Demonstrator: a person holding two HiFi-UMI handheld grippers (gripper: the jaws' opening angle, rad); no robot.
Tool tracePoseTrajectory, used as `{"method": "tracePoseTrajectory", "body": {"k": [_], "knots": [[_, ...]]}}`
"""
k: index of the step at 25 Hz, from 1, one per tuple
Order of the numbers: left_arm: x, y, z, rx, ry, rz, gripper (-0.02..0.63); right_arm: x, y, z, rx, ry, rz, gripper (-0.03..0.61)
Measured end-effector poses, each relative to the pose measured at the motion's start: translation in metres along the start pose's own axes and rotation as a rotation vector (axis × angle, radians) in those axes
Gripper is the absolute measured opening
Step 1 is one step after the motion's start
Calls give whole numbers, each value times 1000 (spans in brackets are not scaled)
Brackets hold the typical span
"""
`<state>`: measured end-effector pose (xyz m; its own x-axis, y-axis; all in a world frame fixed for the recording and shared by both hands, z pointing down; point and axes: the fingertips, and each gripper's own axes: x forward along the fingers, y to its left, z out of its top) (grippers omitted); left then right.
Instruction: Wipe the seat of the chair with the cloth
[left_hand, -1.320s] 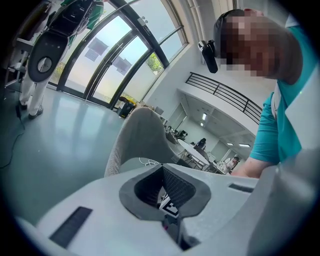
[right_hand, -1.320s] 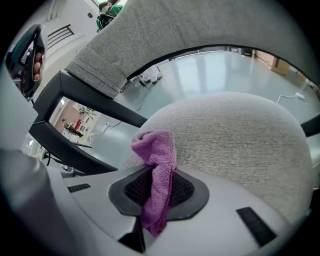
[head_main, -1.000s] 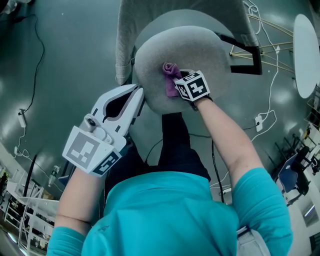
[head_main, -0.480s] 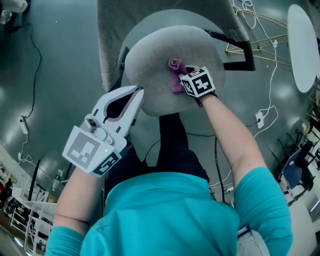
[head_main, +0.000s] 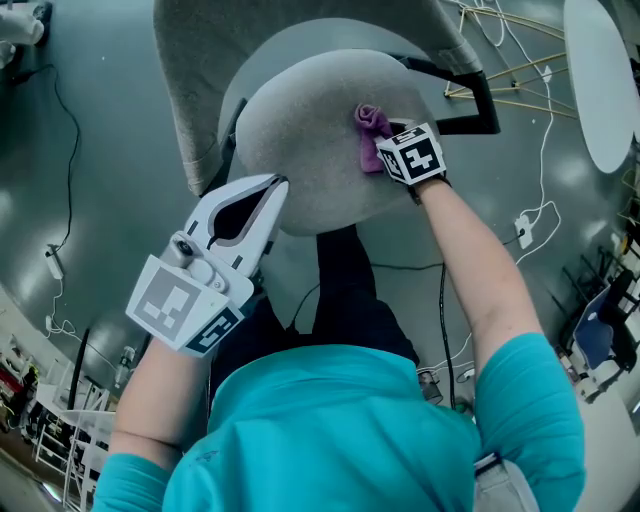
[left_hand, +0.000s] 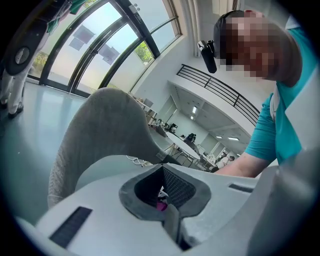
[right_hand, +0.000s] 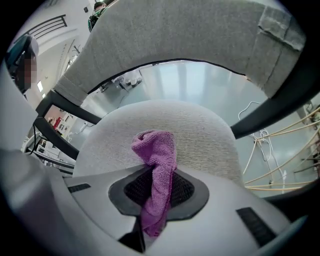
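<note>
The chair's round grey seat (head_main: 300, 130) lies below me, with its grey backrest (head_main: 200, 70) curving round the far side. A purple cloth (head_main: 371, 128) rests bunched on the seat's right half. My right gripper (head_main: 388, 150) is shut on the cloth and presses it onto the seat. In the right gripper view the cloth (right_hand: 157, 165) hangs between the jaws over the seat (right_hand: 200, 130). My left gripper (head_main: 277, 184) is shut and holds nothing. It hovers at the seat's near left edge. In the left gripper view the backrest (left_hand: 100, 130) rises beyond my left gripper (left_hand: 161, 170).
A black armrest (head_main: 478, 105) sticks out at the seat's right. Further right are a white round table (head_main: 600, 80) and thin wooden legs (head_main: 510, 95). White cables (head_main: 540, 190) trail over the dark floor (head_main: 90, 150). My dark trouser legs stand just before the seat.
My right gripper has dragged the cloth from the left of the seat's middle to its right half. The left gripper has stayed where it was.
</note>
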<state>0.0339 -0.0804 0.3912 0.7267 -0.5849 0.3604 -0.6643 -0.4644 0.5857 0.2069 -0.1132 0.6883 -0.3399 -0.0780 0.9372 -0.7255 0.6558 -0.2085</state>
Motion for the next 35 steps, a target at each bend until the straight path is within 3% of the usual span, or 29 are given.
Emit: {"method": "tracePoseTrajectory", "body": {"k": [21, 29, 31, 35], "knots": [[11, -9, -3, 4, 15, -17, 3, -32, -97, -17, 42, 14, -233, 58], [-2, -8, 1, 5, -7, -11, 3, -41, -108, -14, -83, 116, -497, 58], [-11, -6, 2, 6, -13, -6, 3, -46, -115, -17, -72, 133, -557, 58], [-39, 7, 7, 2, -46, 28, 3, -54, -108, -14, -26, 115, -570, 58]]}}
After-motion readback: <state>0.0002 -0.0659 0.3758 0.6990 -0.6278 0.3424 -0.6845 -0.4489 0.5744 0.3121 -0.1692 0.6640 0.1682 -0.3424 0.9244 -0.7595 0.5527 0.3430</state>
